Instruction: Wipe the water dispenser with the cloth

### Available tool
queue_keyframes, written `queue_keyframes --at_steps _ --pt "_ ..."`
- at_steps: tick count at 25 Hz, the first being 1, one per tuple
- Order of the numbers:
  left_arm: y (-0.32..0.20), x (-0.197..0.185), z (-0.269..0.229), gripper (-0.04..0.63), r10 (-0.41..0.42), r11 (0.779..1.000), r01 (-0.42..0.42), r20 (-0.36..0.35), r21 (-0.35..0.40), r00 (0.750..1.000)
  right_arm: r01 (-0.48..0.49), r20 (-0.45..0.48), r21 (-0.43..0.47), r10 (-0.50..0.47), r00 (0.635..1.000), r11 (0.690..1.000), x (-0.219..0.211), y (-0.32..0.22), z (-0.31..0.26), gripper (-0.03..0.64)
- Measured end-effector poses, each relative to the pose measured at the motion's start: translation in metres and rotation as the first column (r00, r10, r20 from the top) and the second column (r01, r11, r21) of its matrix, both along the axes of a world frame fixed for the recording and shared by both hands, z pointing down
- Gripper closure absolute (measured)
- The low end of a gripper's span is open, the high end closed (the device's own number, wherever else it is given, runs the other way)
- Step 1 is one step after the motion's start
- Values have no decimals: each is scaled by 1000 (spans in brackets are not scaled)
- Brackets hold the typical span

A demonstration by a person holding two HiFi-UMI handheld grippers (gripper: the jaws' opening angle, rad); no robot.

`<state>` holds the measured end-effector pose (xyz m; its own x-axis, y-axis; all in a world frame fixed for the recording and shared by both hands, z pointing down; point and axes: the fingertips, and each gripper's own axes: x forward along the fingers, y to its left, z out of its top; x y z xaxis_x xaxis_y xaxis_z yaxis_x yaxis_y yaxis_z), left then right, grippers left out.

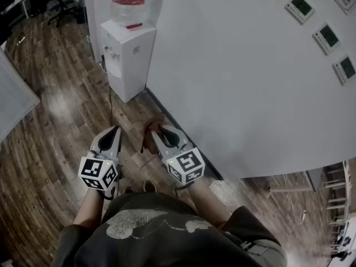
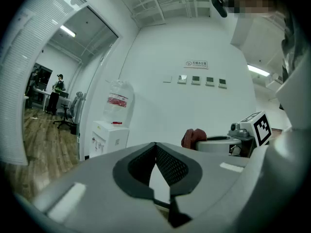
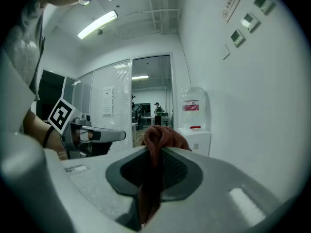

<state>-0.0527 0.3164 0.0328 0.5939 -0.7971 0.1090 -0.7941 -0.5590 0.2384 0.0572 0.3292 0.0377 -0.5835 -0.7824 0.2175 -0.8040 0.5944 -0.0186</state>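
cloth [image 3: 158, 139] gripped, water dispenser [image 1: 129, 60] not yet reached

the water dispenser, a white floor-standing unit with an upturned bottle [image 1: 129, 1] on top, stands against the white wall [image 1: 233, 82] at the far end of the head view, well apart from both tools. nothing touches it. no view shows its surface closely enough to tell whether any part is wet or wiped.

the cloth, a reddish-brown rag, is bunched up and pinched in the right hand-held gripper [image 3: 154, 155]. its jaws are closed on the fabric, which stands up above the tips and hangs down between the pads. that gripper's view looks along the wall toward the dispenser, with the cloth in front of it.

the left hand-held gripper [image 2: 155, 147] carries nothing. its jaws meet at the tips, and only bare wall shows through the small gap lower down. it is held just beside the right one, both low in front of the person's body over the wooden floor [image 1: 50, 121].

judged from this, the preparation is done: the cloth is securely in the working gripper. the wiping itself has not begun. what is left looks like the whole job: closing the distance to the dispenser, laying the cloth against its top and front panels, and rubbing across them.

a row of small wall panels [image 1: 328, 36] sits high on the wall to the right.
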Motion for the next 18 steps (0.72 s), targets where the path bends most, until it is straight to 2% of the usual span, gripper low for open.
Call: queue_keyframes --at_steps 9,18 --pt "0 10 -2 575 -9 1000 9 6 5 1000 -24 18 -16 24 1000 1000 20 0 4 575" --pt "0 12 0 575 -31 999 31 16 9 999 -8 37 -14 8 999 1000 19 -1 8 575"
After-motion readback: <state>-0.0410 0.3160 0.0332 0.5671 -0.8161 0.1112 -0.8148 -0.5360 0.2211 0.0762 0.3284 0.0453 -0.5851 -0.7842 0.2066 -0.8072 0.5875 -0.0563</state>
